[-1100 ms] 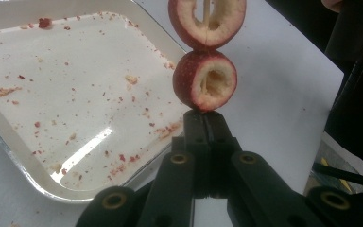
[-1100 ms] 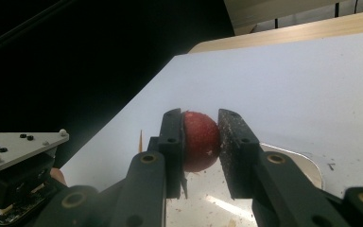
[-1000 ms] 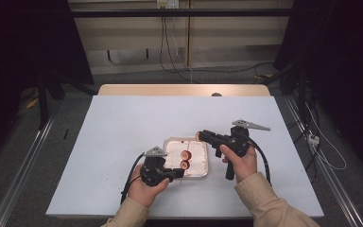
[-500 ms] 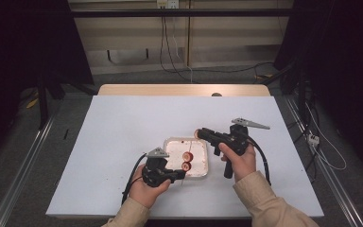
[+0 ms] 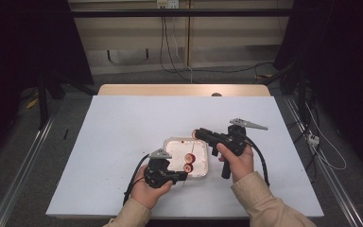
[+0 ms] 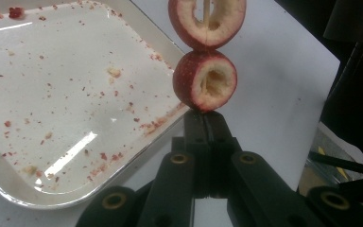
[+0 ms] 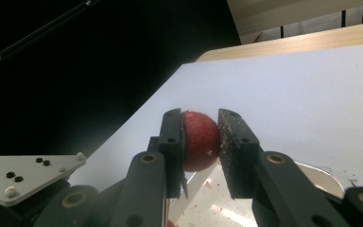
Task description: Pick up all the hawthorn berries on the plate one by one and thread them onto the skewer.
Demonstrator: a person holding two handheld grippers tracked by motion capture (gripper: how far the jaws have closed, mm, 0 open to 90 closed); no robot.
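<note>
On the near left of the white bench (image 5: 123, 142), the left hand-held gripper (image 5: 183, 176) sits in the person's left hand (image 5: 146, 189), pointing right toward the tray. Its jaws are clenched tight on the end of a thin wooden skewer (image 6: 206, 9), as the left gripper view shows. Two cored red fruits are threaded on that skewer: the lower fruit (image 6: 205, 81) sits just beyond the jaw tips, its hollow pale centre facing the camera, and the upper fruit (image 6: 207, 21) touches it from above. From the high view the pair hangs over the right part of the tray, near its near right corner.

The tray (image 5: 176, 144) is a shallow, square, white dish with rounded corners, lying at the middle of the bench, a little toward the near side. Its floor is speckled with red and pale crumbs, thickest along the rim closest to the skewer.

To the right, the right hand-held gripper (image 5: 197, 134) is held by the right hand (image 5: 236, 161), pointing left, with its tips over the far right corner of the tray. It grasps a whole red fruit (image 7: 199, 140) between its two pads, which press on the fruit from both sides. A black cable loops from this gripper down toward the near edge of the bench.
</note>
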